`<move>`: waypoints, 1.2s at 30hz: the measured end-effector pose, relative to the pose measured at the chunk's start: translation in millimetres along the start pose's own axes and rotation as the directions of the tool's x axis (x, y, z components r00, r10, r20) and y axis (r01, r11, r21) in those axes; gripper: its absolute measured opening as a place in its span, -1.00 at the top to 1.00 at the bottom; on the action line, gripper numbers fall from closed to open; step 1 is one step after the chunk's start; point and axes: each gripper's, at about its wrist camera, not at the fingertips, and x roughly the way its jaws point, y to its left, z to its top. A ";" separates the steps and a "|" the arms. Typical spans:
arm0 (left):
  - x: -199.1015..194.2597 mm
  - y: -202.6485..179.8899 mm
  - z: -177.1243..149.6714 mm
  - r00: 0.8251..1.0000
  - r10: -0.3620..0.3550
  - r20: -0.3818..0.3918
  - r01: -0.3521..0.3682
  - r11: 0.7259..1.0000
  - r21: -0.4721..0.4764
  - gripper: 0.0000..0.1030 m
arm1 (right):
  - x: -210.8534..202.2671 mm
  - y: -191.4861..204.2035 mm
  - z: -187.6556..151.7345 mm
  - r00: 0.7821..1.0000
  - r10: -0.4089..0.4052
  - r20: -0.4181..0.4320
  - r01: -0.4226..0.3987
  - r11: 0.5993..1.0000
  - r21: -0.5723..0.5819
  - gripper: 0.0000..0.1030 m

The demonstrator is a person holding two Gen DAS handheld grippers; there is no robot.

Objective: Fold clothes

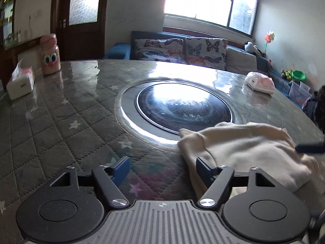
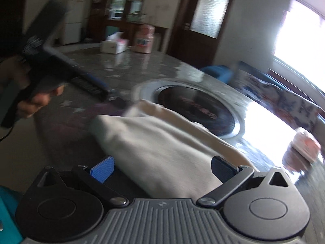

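A cream garment lies bunched on the quilted, glass-topped table, partly over the round hob's rim. My left gripper is open and empty, its right pad touching the garment's left edge. In the right wrist view the same garment spreads between the open jaws of my right gripper, which hovers over it and grips nothing. The left gripper shows at upper left in that blurred view, held by a hand. A dark tip of the right gripper shows at the right edge of the left wrist view.
A round black hob sits in the table's middle. A tissue box and a pink bottle stand at far left. A pink-white packet lies at far right. A sofa with butterfly cushions is behind the table.
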 end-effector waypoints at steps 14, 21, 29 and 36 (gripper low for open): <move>15.5 16.9 7.1 0.991 -0.096 -0.094 0.083 0.987 -0.139 -0.30 | 41.4 55.8 31.9 0.993 0.106 -0.058 -0.116 0.970 -0.212 -0.13; 18.4 22.9 8.1 0.969 -0.212 -0.127 0.174 0.950 -0.259 -0.33 | 45.8 57.5 39.2 0.993 0.099 -0.061 -0.110 0.975 -0.196 0.56; 24.2 27.8 9.0 0.933 -0.331 -0.141 0.242 0.867 -0.435 -0.34 | 27.7 29.8 45.3 0.990 0.139 0.002 -0.139 0.989 -0.048 0.73; 38.8 17.2 6.1 0.889 -0.434 -0.144 0.280 0.767 -0.577 -0.34 | 11.2 12.4 42.7 0.984 0.170 0.055 -0.171 0.985 0.016 0.75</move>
